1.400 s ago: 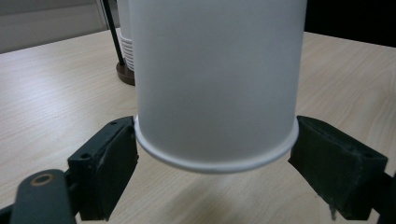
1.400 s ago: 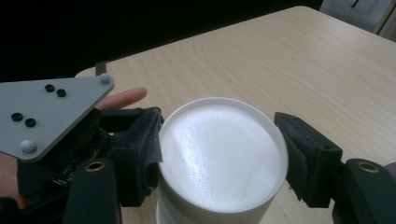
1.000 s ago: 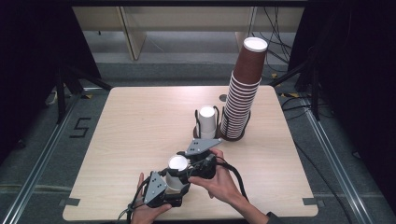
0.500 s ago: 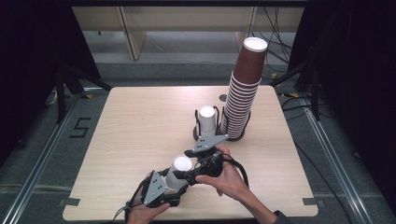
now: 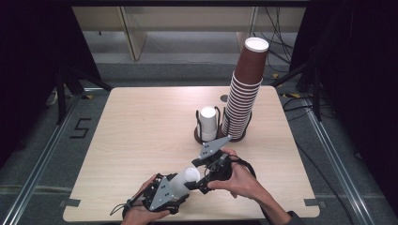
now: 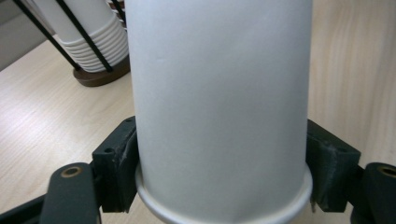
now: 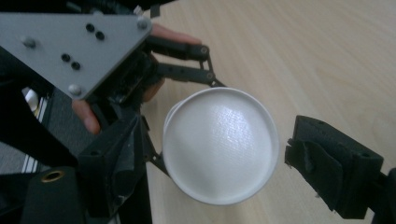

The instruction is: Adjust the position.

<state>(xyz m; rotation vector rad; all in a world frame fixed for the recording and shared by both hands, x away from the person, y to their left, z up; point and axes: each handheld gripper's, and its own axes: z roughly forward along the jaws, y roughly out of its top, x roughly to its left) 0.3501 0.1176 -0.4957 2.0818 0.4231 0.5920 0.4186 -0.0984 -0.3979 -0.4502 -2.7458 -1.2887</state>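
A white paper cup [image 5: 190,175] lies on its side low over the table's front edge, held by my left gripper [image 5: 178,188]. In the left gripper view the cup [image 6: 219,93] sits between both black pads [image 6: 116,170], which have just been closing and now press its wall near the rim. My right gripper [image 5: 201,177] points at the cup's base from the right. In the right gripper view the round white base [image 7: 219,149] sits between my right gripper's [image 7: 224,161] spread fingers [image 7: 334,163]. Those jaws have just been opening and their pads stand off the cup.
A tall stack of brown cups [image 5: 244,98] stands at the back right of the wooden table [image 5: 141,122]. Beside it a black wire holder with white cups [image 5: 208,124] stands; the same holder [image 6: 88,44] appears in the left gripper view. The left gripper's grey plate [image 7: 79,42] lies close ahead of my right gripper.
The right gripper has let go of the cup and drawn back a little to the right. The left gripper's jaws have shut on the cup.
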